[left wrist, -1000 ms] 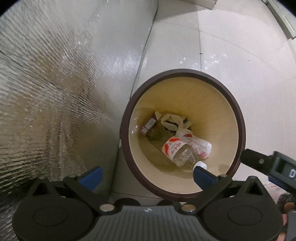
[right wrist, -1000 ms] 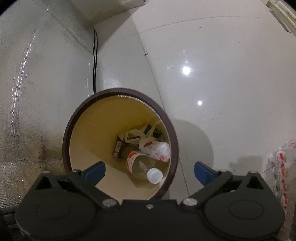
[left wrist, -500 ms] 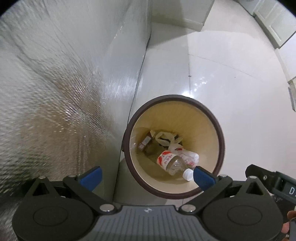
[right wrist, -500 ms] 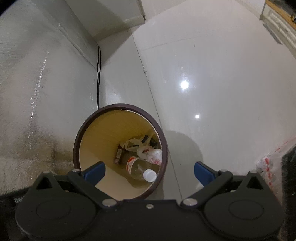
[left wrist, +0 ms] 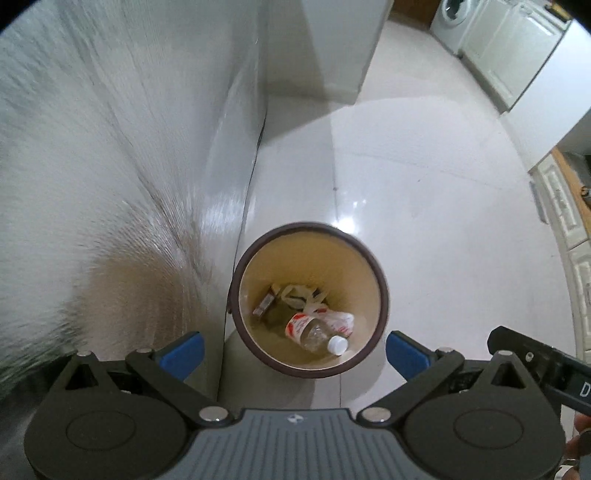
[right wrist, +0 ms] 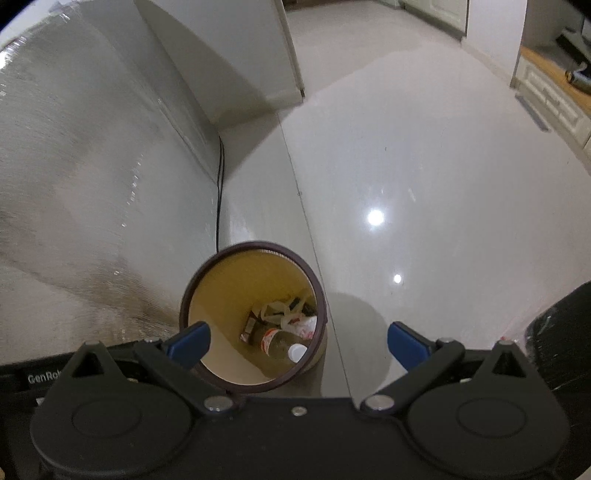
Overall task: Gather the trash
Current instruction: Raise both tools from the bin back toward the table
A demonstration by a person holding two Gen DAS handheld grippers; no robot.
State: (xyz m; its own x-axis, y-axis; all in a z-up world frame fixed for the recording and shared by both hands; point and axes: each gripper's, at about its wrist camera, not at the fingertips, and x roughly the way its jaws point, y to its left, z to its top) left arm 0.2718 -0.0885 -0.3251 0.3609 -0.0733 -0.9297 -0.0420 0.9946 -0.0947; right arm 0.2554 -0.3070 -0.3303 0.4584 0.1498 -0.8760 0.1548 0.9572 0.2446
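A round bin with a dark brown rim (left wrist: 380, 295) and cream inside stands on the white floor next to a silver wall. In it lie a clear plastic bottle (left wrist: 314, 330) with a white cap and red label, a white plastic bag (left wrist: 338, 319) and a small dark box (left wrist: 263, 304). My left gripper (left wrist: 295, 350) is open and empty, high above the bin. My right gripper (right wrist: 299, 341) is open and empty, also high above the bin (right wrist: 317, 291), where the bottle (right wrist: 282, 343) shows too.
A silver foil-covered wall (left wrist: 92, 184) rises on the left with a black cable (right wrist: 220, 184) along its foot. A white cabinet (right wrist: 236, 55) stands at the back. A washing machine (left wrist: 452, 22) and white cupboards (left wrist: 517, 48) are far right. A black object (right wrist: 561, 332) sits at right.
Both grippers have risen well away from the bin, which now looks much smaller. More of the room shows. The trash in the bin has not moved.
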